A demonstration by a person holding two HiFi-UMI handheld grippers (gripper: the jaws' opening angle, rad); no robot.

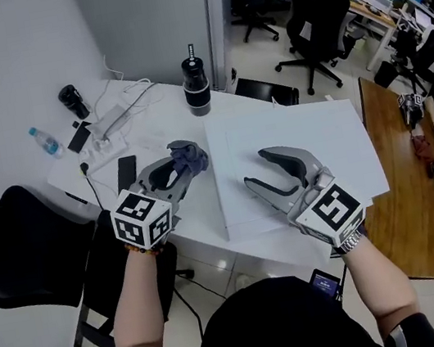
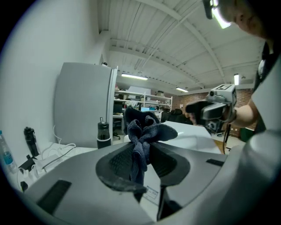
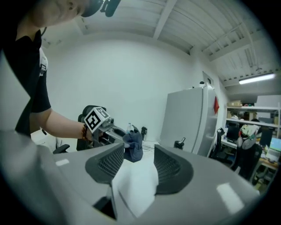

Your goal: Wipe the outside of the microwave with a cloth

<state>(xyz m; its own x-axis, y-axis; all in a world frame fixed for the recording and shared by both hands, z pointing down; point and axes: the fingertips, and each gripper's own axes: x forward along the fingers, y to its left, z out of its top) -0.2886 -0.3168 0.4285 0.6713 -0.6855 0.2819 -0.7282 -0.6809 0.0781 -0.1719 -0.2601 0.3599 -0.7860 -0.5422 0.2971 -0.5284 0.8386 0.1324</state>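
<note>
A dark blue cloth (image 1: 190, 158) sticks up bunched from the tips of my left gripper (image 1: 184, 162), which is shut on it. In the left gripper view the cloth (image 2: 142, 132) hangs pinched between the jaws of that gripper (image 2: 142, 165). The flat white top of the microwave (image 1: 297, 154) lies just right of the cloth. My right gripper (image 1: 255, 168) hovers over that top, open, with nothing between its jaws. The right gripper view looks along the open jaws of the right gripper (image 3: 136, 165) over the white top (image 3: 136, 184) toward the cloth (image 3: 133, 147).
A black bottle (image 1: 196, 85) stands behind the microwave on the white table (image 1: 152, 113). A power strip with cables (image 1: 109, 125), a phone (image 1: 126, 173) and a water bottle (image 1: 45, 142) lie at left. A black chair (image 1: 14, 246) is at far left, a wooden table (image 1: 405, 177) at right.
</note>
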